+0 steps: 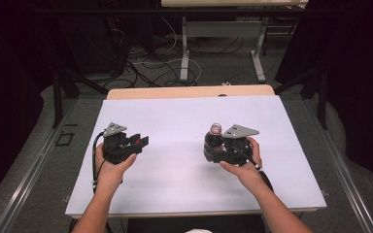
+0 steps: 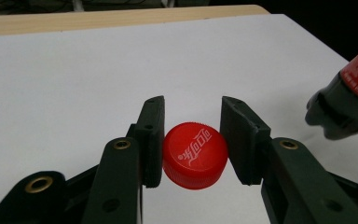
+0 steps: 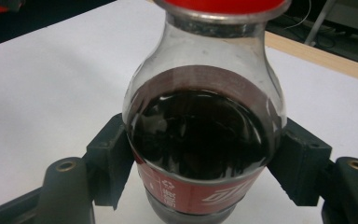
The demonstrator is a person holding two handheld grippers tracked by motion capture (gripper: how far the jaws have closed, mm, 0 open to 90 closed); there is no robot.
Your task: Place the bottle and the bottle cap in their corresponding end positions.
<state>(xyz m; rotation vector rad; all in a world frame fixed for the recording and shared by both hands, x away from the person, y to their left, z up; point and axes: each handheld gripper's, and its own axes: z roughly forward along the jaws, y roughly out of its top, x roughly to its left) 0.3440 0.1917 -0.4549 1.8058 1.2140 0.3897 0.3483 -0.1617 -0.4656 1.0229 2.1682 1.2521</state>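
Observation:
My left gripper is shut on a red bottle cap, which sits clamped between its two black pads with white lettering facing the camera. It is held low over the left part of the white table sheet. My right gripper is shut on a small cola bottle with dark liquid and a red label, gripped around its lower body. The bottle stands upright right of centre, its clear neck open at the top. The bottle's base appears at the right edge of the left gripper view.
The white sheet covers a wooden tabletop whose far edge shows bare. Beyond it are a floor with cables and the legs of another table. Dark curtains stand at both sides.

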